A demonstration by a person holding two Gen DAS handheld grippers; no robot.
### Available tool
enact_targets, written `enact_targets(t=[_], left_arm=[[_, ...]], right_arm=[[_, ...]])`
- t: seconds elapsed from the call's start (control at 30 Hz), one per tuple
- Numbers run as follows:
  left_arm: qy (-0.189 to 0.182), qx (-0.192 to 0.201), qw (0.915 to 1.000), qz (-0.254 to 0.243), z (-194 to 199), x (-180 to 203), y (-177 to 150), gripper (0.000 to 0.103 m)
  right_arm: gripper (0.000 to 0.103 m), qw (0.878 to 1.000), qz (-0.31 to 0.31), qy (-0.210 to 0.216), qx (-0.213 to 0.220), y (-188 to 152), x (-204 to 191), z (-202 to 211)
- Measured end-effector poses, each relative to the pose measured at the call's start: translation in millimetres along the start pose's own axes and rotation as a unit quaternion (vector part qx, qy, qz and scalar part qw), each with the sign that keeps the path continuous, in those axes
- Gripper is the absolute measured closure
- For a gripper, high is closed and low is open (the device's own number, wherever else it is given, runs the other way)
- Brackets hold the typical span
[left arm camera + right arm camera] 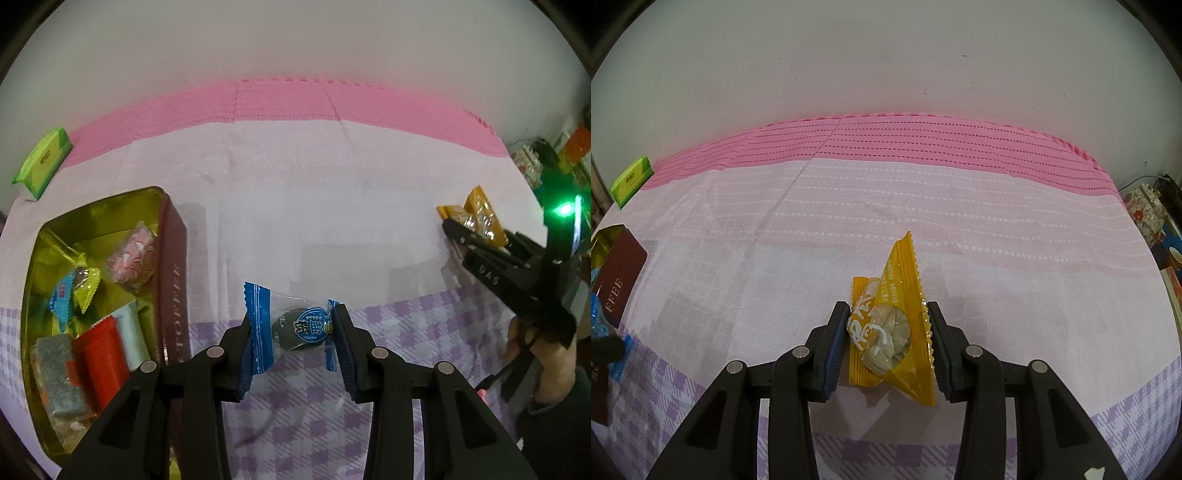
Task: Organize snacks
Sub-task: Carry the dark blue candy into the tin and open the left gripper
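My left gripper (pixel 293 328) is shut on a blue-and-clear wrapped candy (pixel 295 326), lifted a little above the cloth. To its left stands an open gold tin (pixel 168 236) with dark red sides, holding several wrapped snacks (pixel 96 347). My right gripper (pixel 888 332) is shut on a yellow snack packet (pixel 897 332) with pale contents; the packet's lower edge rests on the cloth. In the left wrist view that right gripper (pixel 461 227) shows at the far right with the yellow packet (pixel 480 214), a hand (pixel 546 354) behind it.
A green tissue pack (pixel 44 162) lies at the back left near the pink band of the cloth (pixel 295 103). The tin's red side (pixel 618 280) shows at the left edge of the right wrist view. Cluttered items (pixel 554 155) stand beyond the table's right edge.
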State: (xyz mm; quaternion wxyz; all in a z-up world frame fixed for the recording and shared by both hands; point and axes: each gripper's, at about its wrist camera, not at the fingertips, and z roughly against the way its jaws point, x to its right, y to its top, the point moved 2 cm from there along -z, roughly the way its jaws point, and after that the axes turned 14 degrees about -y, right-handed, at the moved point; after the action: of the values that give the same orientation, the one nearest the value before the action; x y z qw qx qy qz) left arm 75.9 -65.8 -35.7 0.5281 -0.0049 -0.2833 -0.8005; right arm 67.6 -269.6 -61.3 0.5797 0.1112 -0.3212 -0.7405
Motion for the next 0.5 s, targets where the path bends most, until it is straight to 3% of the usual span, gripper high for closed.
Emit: enact_targets(t=[0.5], left_arm=[[0.010,0.036,0.9991,0.021,47.2,-16.8,-1.3,0.064]], right_arm=[[0.064,1.000,0.001,0.000,0.000,-0.6,-0.4,-0.2]])
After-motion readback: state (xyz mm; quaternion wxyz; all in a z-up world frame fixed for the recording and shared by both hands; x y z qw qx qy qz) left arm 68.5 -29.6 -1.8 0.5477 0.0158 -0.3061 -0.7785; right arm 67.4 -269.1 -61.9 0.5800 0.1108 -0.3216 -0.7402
